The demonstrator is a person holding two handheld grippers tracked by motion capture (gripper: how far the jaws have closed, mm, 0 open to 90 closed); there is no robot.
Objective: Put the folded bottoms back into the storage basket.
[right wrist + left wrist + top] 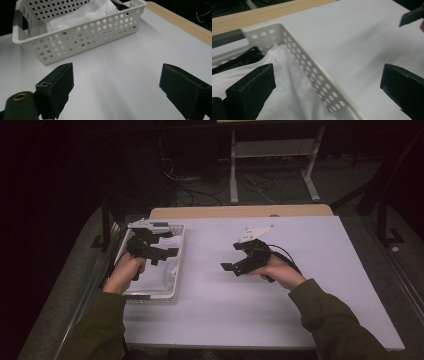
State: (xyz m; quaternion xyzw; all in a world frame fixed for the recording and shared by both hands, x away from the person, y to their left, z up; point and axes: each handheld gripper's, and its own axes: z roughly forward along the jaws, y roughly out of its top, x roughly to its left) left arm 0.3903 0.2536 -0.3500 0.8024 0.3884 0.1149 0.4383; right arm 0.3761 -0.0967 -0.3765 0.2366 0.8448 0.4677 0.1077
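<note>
White cloth [159,276] bunched in perforated basket [176,270] at table's [300,310] left, directly below wide-open, empty left gripper [167,245]; right gripper [231,256], likewise wide and empty, well apart rightward.

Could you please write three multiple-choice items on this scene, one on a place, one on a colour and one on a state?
1. Where does the white cloth lie?
A. In the basket
B. On the bare table
C. Between the right gripper's jaws

2. What colour is the basket?
A. Blue
B. White
C. Red

3. How does the right gripper stand?
A. Shut on the cloth
B. Shut on the basket's rim
C. Open, nothing between its jaws

Key: 1 A, the cloth is bunched inside the perforated walls; 2 B, its walls and rim are white; 3 C, the jaws stand wide apart over the table.
</note>
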